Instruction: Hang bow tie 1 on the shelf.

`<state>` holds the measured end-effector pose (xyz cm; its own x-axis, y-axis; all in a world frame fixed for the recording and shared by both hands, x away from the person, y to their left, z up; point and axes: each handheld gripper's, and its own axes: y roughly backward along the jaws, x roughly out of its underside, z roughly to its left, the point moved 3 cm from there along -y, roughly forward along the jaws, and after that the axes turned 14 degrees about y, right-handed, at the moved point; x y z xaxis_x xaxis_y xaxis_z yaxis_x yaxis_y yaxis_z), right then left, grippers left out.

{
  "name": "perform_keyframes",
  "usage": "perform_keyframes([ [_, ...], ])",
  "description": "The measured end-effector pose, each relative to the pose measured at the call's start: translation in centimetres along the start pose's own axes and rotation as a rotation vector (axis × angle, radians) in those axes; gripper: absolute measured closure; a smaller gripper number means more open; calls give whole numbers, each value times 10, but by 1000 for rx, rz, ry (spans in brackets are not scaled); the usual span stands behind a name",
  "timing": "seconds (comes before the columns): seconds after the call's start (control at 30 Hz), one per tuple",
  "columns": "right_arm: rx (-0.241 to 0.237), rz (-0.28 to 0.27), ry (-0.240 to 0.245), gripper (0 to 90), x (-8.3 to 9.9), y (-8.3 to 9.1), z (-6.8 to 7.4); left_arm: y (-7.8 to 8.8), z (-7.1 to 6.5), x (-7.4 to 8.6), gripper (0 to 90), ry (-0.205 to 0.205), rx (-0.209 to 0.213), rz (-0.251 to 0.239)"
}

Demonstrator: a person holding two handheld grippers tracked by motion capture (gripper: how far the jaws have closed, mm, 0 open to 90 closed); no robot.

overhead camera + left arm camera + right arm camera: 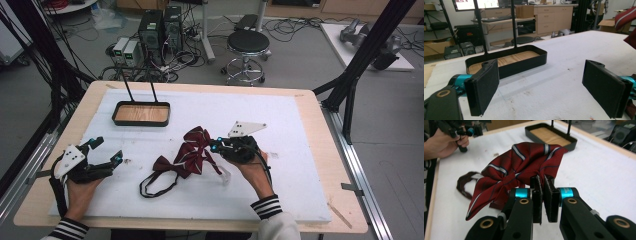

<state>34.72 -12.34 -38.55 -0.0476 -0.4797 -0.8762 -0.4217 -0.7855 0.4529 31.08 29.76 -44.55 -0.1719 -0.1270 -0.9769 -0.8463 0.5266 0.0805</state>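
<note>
A dark red bow tie (192, 150) with pale stripes lies mid-table on the white mat, its black strap (156, 183) looping toward the near edge. My right gripper (214, 145) is at the tie's right side. In the right gripper view its jaws (542, 180) are pressed almost together on the edge of the striped fabric (519, 167), and that wing looks raised off the mat. My left gripper (106, 151) rests at the left of the mat, apart from the tie. It stands open (544, 82) with nothing between the pads; a red corner of the tie (626, 17) shows at the far right.
A black tray with a wooden floor (141, 113) and two upright rods stands at the back left of the mat (280, 165), straight ahead of the left gripper (534, 58). Beyond the table are a stool (248, 47), computer boxes and cables.
</note>
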Motion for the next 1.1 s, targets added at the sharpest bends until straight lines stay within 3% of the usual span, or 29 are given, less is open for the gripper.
perform_keyframes([
  [0.3, 41, -63, 4, 862, -15, -1, -2, -3, -4, -18, 121, 3, 61, 51],
  [0.4, 59, -114, -5, 862, -22, -1, -2, -6, -13, -32, 118, -24, 93, 76],
  [0.6, 100, -161, -15, 862, -27, -4, -3, -13, -30, -54, 118, -54, 144, 86],
  [0.83, 148, -211, -17, 862, -34, -7, -3, -20, -38, -67, 118, -33, 205, 105],
  [1.1, 170, -246, -20, 862, -44, -11, -3, -36, -53, -75, 119, -9, 301, 171],
])
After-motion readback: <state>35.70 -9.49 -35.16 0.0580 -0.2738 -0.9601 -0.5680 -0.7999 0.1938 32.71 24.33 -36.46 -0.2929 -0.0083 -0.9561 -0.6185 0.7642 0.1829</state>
